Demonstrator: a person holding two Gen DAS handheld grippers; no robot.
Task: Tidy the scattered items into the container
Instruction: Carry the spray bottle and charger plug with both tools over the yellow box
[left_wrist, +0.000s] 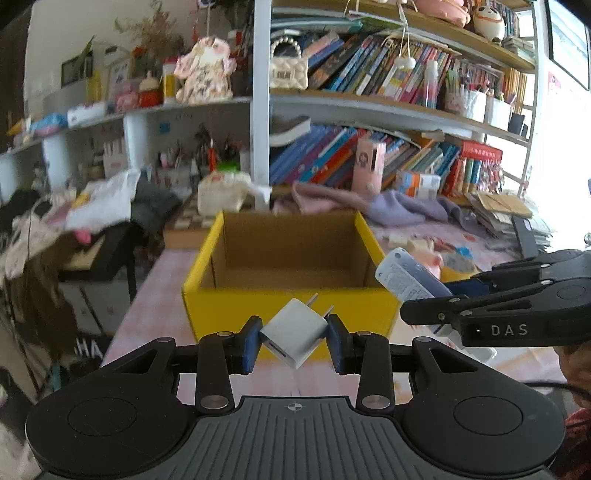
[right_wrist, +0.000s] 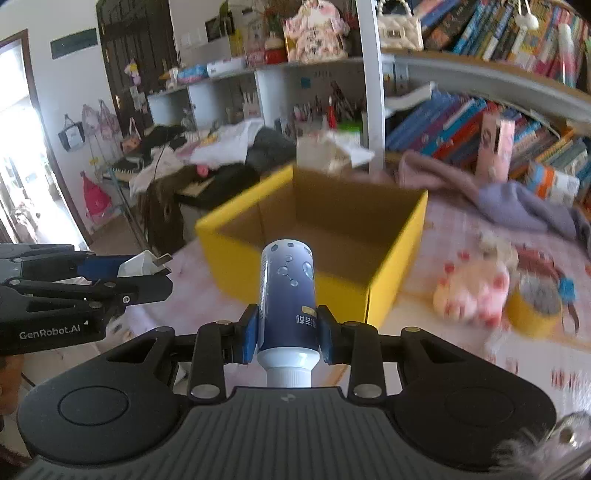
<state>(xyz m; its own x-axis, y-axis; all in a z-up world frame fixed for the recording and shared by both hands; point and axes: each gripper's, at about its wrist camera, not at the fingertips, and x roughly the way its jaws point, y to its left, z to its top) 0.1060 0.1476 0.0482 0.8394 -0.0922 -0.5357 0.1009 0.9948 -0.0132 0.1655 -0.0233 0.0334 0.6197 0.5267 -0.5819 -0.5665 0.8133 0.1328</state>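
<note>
A yellow cardboard box (left_wrist: 288, 306), open at the top and empty inside, stands on the pink table; it also shows in the right wrist view (right_wrist: 399, 258). My left gripper (left_wrist: 294, 338) is shut on a white plug charger (left_wrist: 295, 332), held just in front of the box's near wall. My right gripper (right_wrist: 287, 334) is shut on a dark blue bottle with a white cap (right_wrist: 288, 295), held in front of the box's near corner. The bottle (left_wrist: 406, 275) and right gripper also show at the right of the left wrist view.
A pink plush toy (right_wrist: 472, 291) and a yellow tape roll (right_wrist: 535, 310) lie on the table right of the box. Purple and pink cloths (left_wrist: 388, 206) lie behind it. Bookshelves (left_wrist: 369, 110) stand at the back. The table's left edge (left_wrist: 129, 306) drops to the floor.
</note>
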